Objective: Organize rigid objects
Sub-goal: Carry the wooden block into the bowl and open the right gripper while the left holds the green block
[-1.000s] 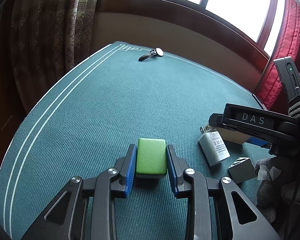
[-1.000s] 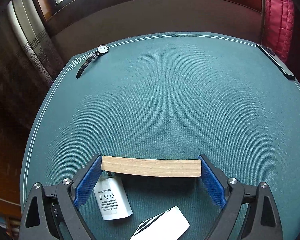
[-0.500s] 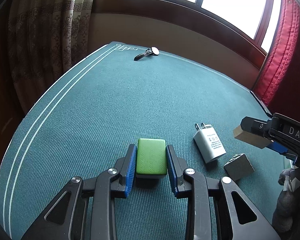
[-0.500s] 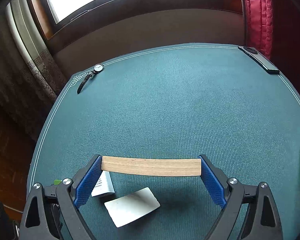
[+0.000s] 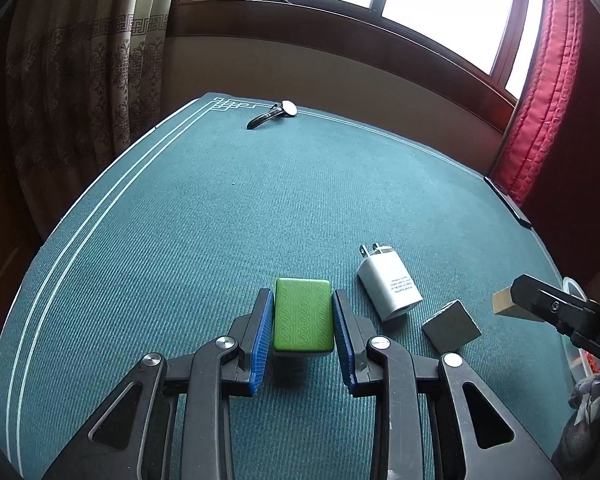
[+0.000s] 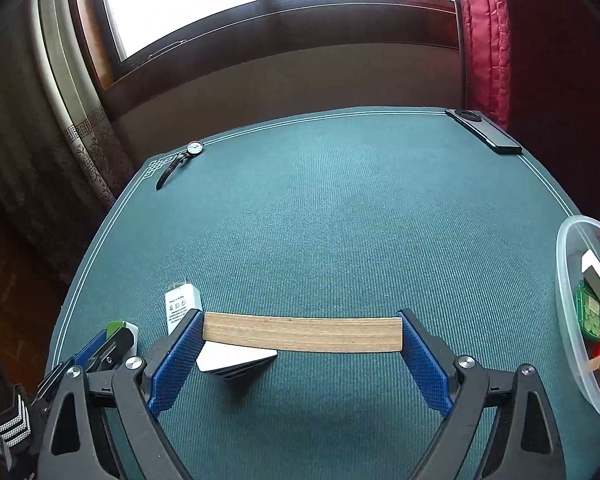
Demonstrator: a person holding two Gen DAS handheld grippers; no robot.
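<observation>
Two grips | left gripper (image 5: 303,322) clamps green block (image 5: 303,314) | right gripper (image 6: 302,334) clamps wooden slat (image 6: 302,334) above bench (image 6: 340,220)

Two handheld grippers, left gripper (image 5: 303,322) and right gripper (image 6: 302,334), share one build: black plastic frames with triangular cut-outs, round silver screws at the joints, and blue ribbed pads (image 6: 176,360) lining each finger. White letters mark the right gripper's side. A black-and-white striped cuff (image 6: 14,424) shows beside the left one.
</observation>
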